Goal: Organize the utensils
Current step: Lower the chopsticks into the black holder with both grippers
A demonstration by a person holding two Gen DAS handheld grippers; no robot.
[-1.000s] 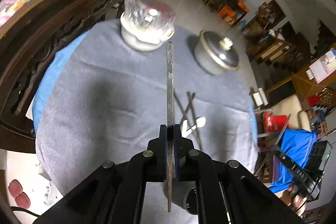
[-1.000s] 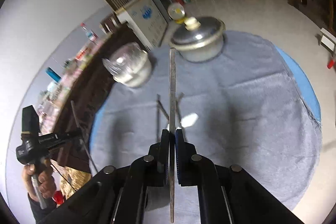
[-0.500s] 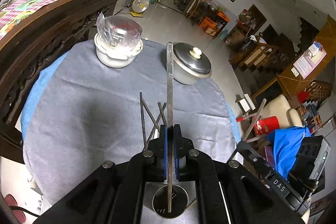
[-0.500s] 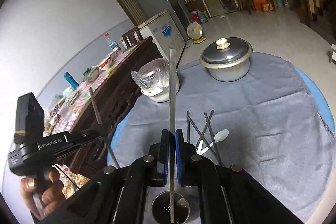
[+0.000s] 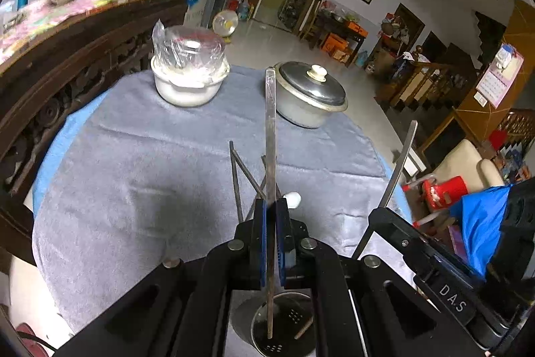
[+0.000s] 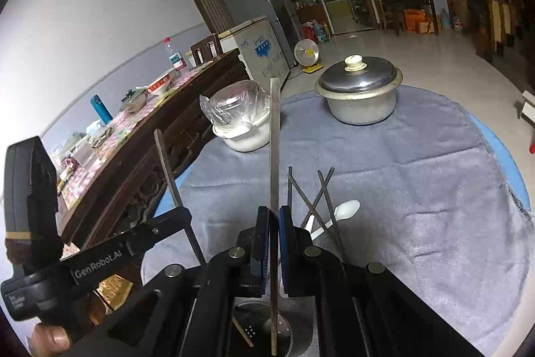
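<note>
My left gripper [image 5: 271, 206] is shut on a long metal chopstick [image 5: 270, 136] that stands upright, its lower end inside a perforated metal utensil cup [image 5: 284, 328]. My right gripper [image 6: 273, 213] is shut on another metal chopstick [image 6: 274, 143], its lower end inside the same cup [image 6: 264, 332]. Several dark chopsticks [image 6: 321, 199] and a white spoon [image 6: 344, 211] lie crossed on the grey cloth just beyond the cup; they also show in the left wrist view [image 5: 240, 176]. Each gripper appears in the other's view.
A round table under a grey cloth [image 5: 140, 169] bears a white bowl wrapped in plastic [image 5: 187, 69] and a lidded metal pot [image 5: 311, 96] at the far side. A dark wooden sideboard [image 5: 67, 56] stands left. Chairs and clutter stand right.
Both grippers have tilted upward and drawn back toward the table's near edge, each with its chopstick; the chopsticks' lower ends now sit in the cup.
</note>
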